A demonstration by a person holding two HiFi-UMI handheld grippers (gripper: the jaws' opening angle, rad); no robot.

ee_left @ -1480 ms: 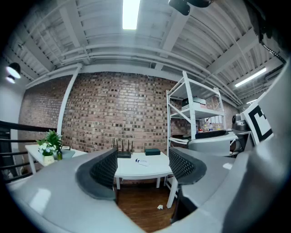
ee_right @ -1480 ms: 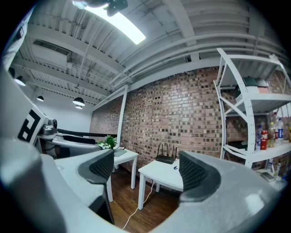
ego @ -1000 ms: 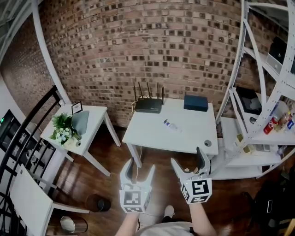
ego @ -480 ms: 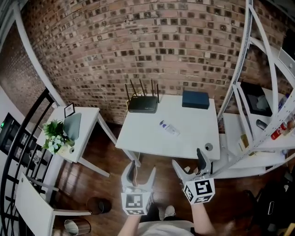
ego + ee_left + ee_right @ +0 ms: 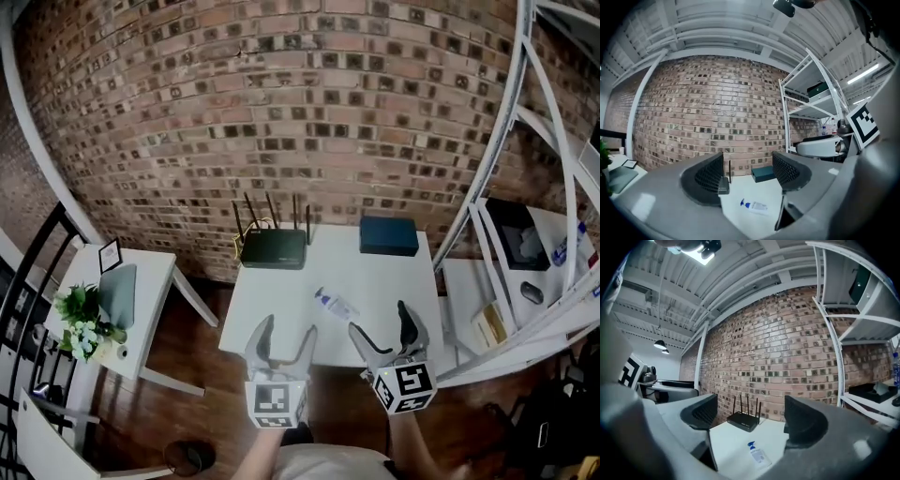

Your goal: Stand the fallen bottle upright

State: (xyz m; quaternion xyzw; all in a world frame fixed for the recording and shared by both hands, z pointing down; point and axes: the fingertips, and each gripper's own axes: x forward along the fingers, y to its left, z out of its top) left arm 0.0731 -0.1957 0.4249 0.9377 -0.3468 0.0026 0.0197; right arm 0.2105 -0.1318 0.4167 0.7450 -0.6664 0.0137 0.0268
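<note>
A small clear bottle (image 5: 335,303) with a blue cap lies on its side near the middle of the white table (image 5: 274,334). It also shows in the left gripper view as the bottle (image 5: 756,206) and in the right gripper view as the bottle (image 5: 758,456), lying flat ahead of the jaws. My left gripper (image 5: 282,339) hovers at the table's near edge, its jaws closing with nothing between them. My right gripper (image 5: 383,326) is held beside it, open and empty, a short way in front of the bottle.
A black router (image 5: 272,247) with antennas and a dark blue box (image 5: 389,236) stand at the table's back by the brick wall. A white shelf rack (image 5: 525,281) is at the right. A side table (image 5: 117,309) with a plant (image 5: 79,323) is at the left.
Both grippers and the head have come forward to the table; the table and bottle now sit much closer, with the jaw tips over the near edge. The left jaws have narrowed slightly.
</note>
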